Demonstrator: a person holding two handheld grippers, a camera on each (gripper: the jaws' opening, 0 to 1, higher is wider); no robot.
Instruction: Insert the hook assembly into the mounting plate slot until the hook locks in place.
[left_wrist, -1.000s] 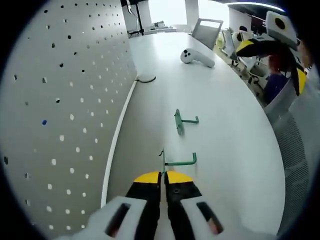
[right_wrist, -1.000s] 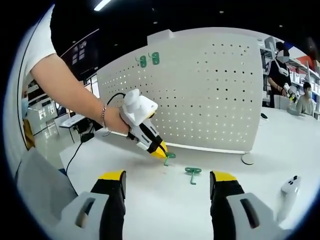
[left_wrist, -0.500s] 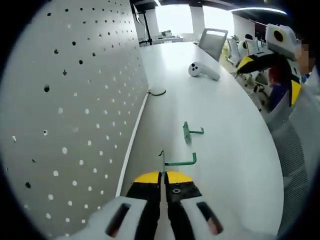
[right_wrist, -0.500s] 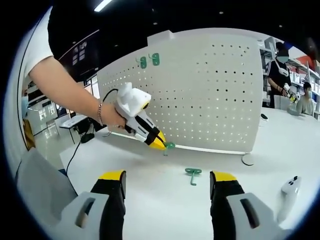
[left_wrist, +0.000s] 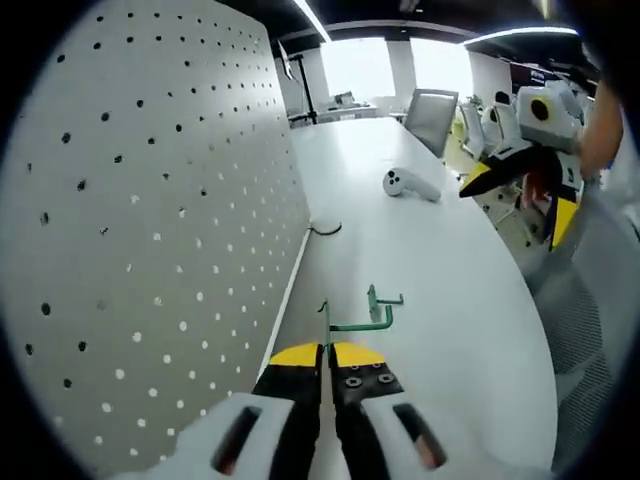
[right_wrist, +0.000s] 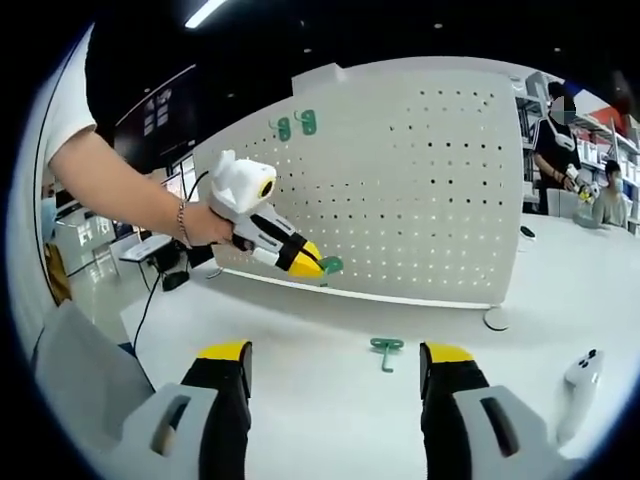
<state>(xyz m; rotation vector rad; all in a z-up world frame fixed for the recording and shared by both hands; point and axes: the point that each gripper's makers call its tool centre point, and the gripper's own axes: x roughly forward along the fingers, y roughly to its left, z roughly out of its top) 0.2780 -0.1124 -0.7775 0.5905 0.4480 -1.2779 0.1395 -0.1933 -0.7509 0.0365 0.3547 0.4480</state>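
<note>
My left gripper (left_wrist: 327, 352) is shut on a green hook (left_wrist: 357, 322), whose plate stands up just past the yellow fingertips. In the right gripper view, that left gripper (right_wrist: 312, 266) hangs in the air with the held hook (right_wrist: 331, 265) close in front of the white pegboard (right_wrist: 420, 190). The pegboard (left_wrist: 150, 250) rises along the left of the left gripper view. A second green hook (right_wrist: 385, 346) lies flat on the white table (right_wrist: 300, 380); it also shows as the loose hook (left_wrist: 378, 297) past the held one. My right gripper (right_wrist: 335, 362) stands open above the table, holding nothing.
Two green hooks (right_wrist: 295, 124) hang high on the pegboard's left. A white controller (left_wrist: 410, 184) lies further along the table, a black cable (left_wrist: 325, 230) runs by the board's base, and a round foot (right_wrist: 492, 318) props the board. People stand at the far right (right_wrist: 555, 140).
The left gripper has lifted the held hook off the table and up toward the pegboard's face. The right gripper and the loose hook have stayed put.
</note>
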